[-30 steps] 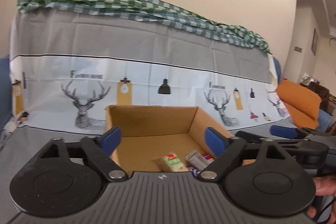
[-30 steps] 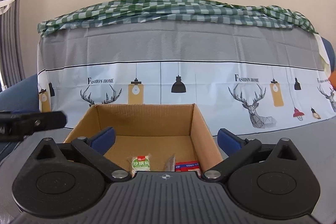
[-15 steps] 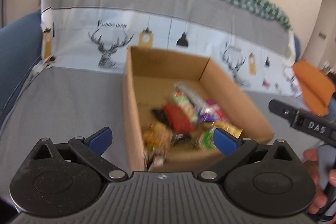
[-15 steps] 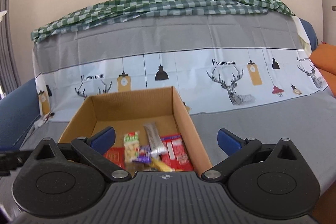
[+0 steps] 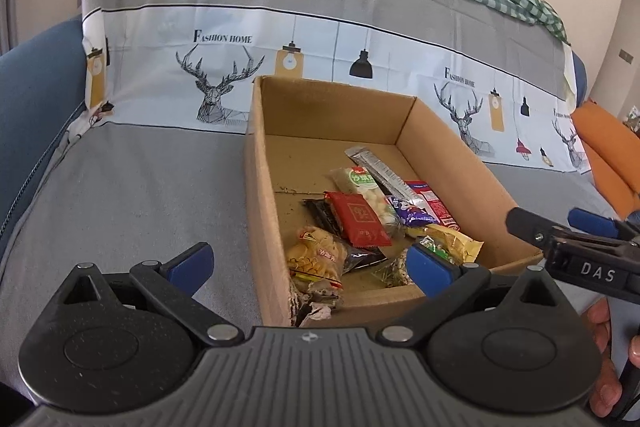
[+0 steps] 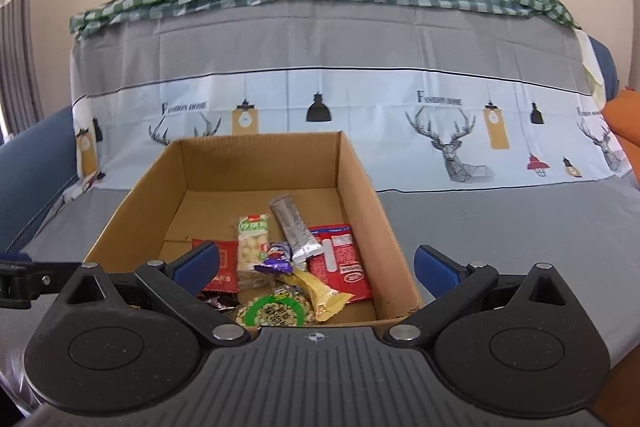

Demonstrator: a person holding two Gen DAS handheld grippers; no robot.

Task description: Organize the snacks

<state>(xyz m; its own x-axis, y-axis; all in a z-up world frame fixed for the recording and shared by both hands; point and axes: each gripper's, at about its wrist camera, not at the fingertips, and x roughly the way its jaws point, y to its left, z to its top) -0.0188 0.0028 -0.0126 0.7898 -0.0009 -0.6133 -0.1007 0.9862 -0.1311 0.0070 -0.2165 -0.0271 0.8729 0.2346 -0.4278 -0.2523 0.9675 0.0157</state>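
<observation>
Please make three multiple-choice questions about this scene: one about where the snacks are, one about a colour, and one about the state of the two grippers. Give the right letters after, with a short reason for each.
1. Where do the snack packets lie?
A. Inside the cardboard box
B. On the grey cloth beside the box
C. On the orange cushion

2. What colour are the pads on the gripper fingers?
A. Red
B. Blue
C. Yellow

3. What is the state of the two grippers?
A. Both open and holding nothing
B. The left gripper shut on a packet
C. The right gripper shut on the box wall

Answers:
1. A: the red packet, the silver bar and the other packets all rest on the box floor.
2. B: both wrist views show blue pads.
3. A: in each view the fingers stand wide apart, with nothing between them.
</observation>
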